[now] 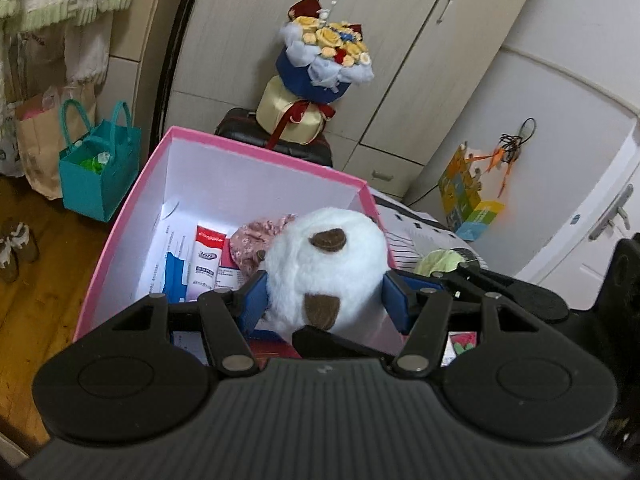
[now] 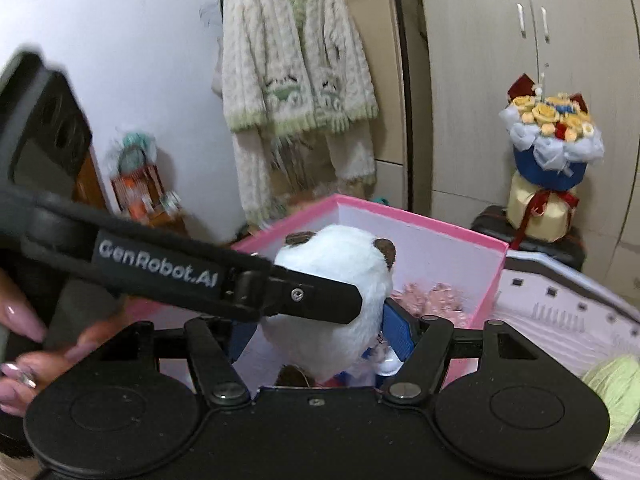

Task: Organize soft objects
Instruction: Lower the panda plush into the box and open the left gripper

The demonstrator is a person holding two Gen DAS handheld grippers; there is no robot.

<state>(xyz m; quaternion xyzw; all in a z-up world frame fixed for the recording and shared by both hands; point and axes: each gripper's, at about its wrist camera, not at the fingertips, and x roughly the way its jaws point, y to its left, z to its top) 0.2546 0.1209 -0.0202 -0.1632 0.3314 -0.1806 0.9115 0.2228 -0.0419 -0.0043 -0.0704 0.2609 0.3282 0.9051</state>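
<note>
Two grippers, left gripper [image 1: 324, 300] and right gripper [image 2: 320, 330], each with jaws part-open and pressed on its flanks, share one white plush toy [image 1: 326, 264] above the pink box [image 1: 256, 152]. Floral fabric [image 1: 256, 240] already lies inside; a green soft item [image 1: 438, 261] waits on the bed, so release remains.
</note>
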